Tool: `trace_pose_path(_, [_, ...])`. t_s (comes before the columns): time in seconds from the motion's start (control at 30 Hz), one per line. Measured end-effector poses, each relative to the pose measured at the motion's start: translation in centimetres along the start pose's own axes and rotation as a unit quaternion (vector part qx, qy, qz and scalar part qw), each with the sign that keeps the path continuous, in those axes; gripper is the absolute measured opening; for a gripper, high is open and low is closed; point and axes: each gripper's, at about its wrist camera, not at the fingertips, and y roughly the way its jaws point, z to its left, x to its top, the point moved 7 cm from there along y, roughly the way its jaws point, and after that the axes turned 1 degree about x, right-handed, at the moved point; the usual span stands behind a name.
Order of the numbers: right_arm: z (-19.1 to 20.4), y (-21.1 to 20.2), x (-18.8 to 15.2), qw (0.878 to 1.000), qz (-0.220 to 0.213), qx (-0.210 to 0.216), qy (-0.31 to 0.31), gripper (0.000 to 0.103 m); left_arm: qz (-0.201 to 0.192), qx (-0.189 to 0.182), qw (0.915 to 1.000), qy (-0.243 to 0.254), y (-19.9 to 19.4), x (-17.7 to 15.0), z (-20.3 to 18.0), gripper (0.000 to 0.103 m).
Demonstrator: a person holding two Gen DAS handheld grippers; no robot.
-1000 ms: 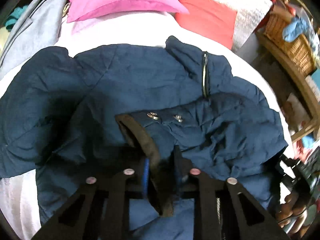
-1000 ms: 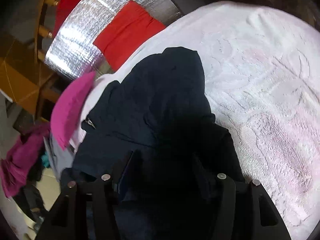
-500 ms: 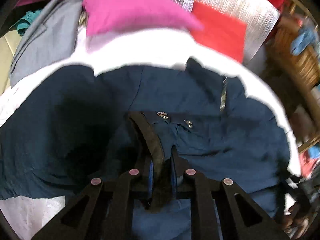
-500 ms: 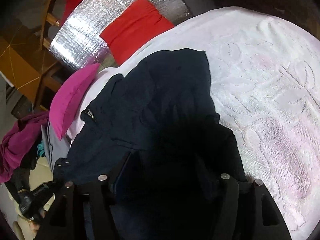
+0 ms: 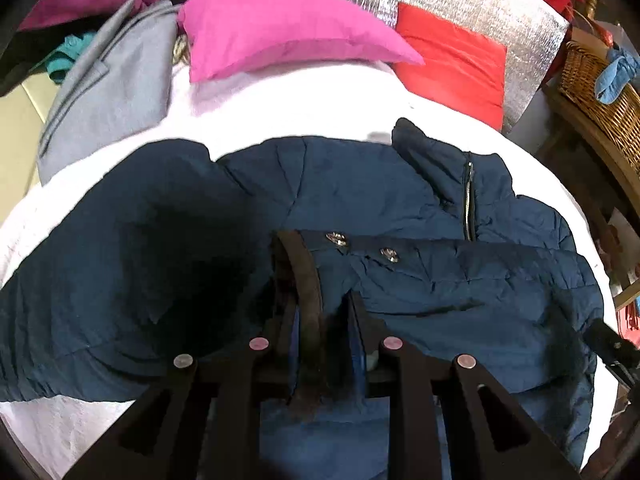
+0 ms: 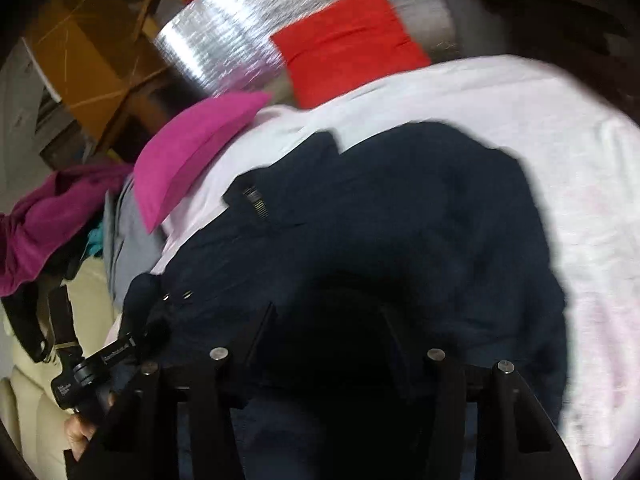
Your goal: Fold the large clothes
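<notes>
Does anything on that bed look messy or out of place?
Only the navy puffer jacket itself: it lies rumpled on the white bedspread, one sleeve cuff folded across its front and pinched in the left gripper. Nothing looks torn or spilled.

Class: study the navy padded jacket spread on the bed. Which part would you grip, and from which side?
Grip the navy jacket at its dark-trimmed sleeve cuff, coming from the near side: the cuff's thin, free edge points toward the left gripper, which is already shut on it.
</notes>
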Motion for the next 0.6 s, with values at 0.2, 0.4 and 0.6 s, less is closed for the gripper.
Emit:
trace_pose_path(0.2, [0.4,4.8,-2.2,0.998,0.052,-0.018,0.000,0.056,0.029,0.037,0.9986,0.025,1.7,-0.7,0.0,0.030])
trace_pose_path(0.4, [1.2,2.5,-1.2,1.000,0.026,0.006,0.014,0.056,0.020,0.046,0.9986,0.017,1.0,-0.3,0.5,0.032])
trace_pose_path(0.6, [1.9,2.2,-1.0,0.999,0.019,0.022,0.017,0.056,-0.048,0.086,0.9949,0.019,-1.1,1.1,1.3,0.045])
